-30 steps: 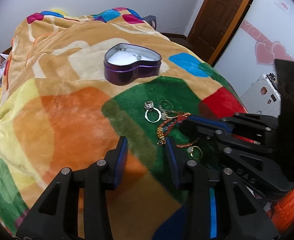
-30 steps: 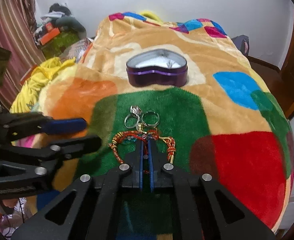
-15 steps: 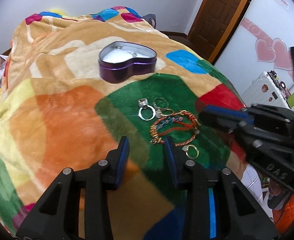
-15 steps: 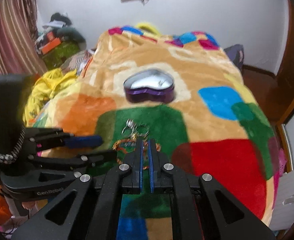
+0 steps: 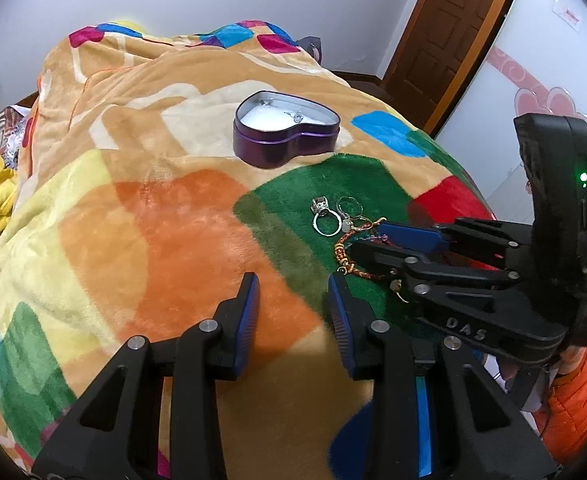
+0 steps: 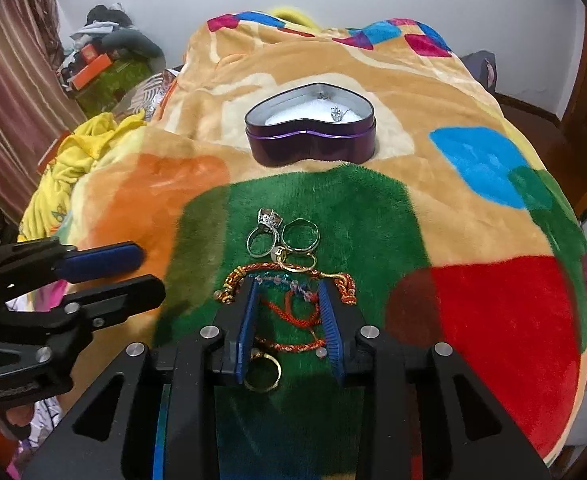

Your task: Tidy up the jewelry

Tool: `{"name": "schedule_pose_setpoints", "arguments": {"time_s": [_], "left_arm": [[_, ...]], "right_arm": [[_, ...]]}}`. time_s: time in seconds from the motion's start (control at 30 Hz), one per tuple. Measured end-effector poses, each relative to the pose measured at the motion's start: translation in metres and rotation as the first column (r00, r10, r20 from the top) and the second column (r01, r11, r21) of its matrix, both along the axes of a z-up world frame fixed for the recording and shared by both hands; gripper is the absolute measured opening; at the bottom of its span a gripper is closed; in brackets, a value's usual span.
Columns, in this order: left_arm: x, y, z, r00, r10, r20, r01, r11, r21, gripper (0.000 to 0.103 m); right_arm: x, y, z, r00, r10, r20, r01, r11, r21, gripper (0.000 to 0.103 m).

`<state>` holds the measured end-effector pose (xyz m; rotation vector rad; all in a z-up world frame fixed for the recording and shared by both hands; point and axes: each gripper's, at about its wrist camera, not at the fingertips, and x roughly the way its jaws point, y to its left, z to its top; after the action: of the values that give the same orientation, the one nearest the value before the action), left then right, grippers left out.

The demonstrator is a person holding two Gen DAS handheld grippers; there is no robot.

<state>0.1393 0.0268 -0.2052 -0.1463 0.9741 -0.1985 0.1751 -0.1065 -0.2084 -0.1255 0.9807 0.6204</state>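
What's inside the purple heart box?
The heart box is open, with a white lining and one small silvery piece of jewelry lying on it. Its near wall hides the front of the inside.

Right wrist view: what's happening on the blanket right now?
A person holds a gripper in each hand over a blanket. The right gripper is opening its jaws over a red cord bracelet, which lies between the pads ungripped. Rings lie just beyond it, and a gold ring nearer. The left gripper waits beside, open and empty. The heart tin already holds some jewelry.
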Motion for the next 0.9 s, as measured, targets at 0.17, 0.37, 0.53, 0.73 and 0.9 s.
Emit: {"name": "schedule_pose_setpoints", "arguments": {"time_s": [0.17, 0.37, 0.53, 0.73, 0.9], "left_arm": [[0.004, -0.003, -0.002, 1.000, -0.005, -0.005, 0.005, 1.000, -0.003, 0.036], [0.011, -0.012, -0.004, 1.000, -0.020, -0.013, 0.020, 1.000, -0.020, 0.036], [0.021, -0.024, -0.008, 0.999, -0.035, -0.025, 0.034, 0.999, -0.037, 0.035], [0.035, -0.034, -0.023, 0.999, -0.015, -0.052, 0.015, 1.000, -0.011, 0.016], [0.032, -0.033, -0.017, 0.999, -0.004, -0.043, 0.005, 1.000, 0.003, 0.008]], "right_arm": [[-0.003, 0.001, 0.000, 0.999, 0.018, 0.037, -0.018, 1.000, -0.013, 0.007], [-0.007, -0.009, 0.012, 0.997, 0.011, 0.077, -0.012, 1.000, 0.017, 0.007], [-0.010, -0.023, 0.030, 0.993, -0.024, 0.118, 0.018, 0.999, 0.048, 0.007], [-0.013, -0.038, 0.046, 0.984, -0.065, 0.165, 0.056, 0.997, 0.059, 0.007], [-0.014, -0.046, 0.051, 0.981, -0.089, 0.173, 0.077, 0.994, 0.074, 0.007]]}}
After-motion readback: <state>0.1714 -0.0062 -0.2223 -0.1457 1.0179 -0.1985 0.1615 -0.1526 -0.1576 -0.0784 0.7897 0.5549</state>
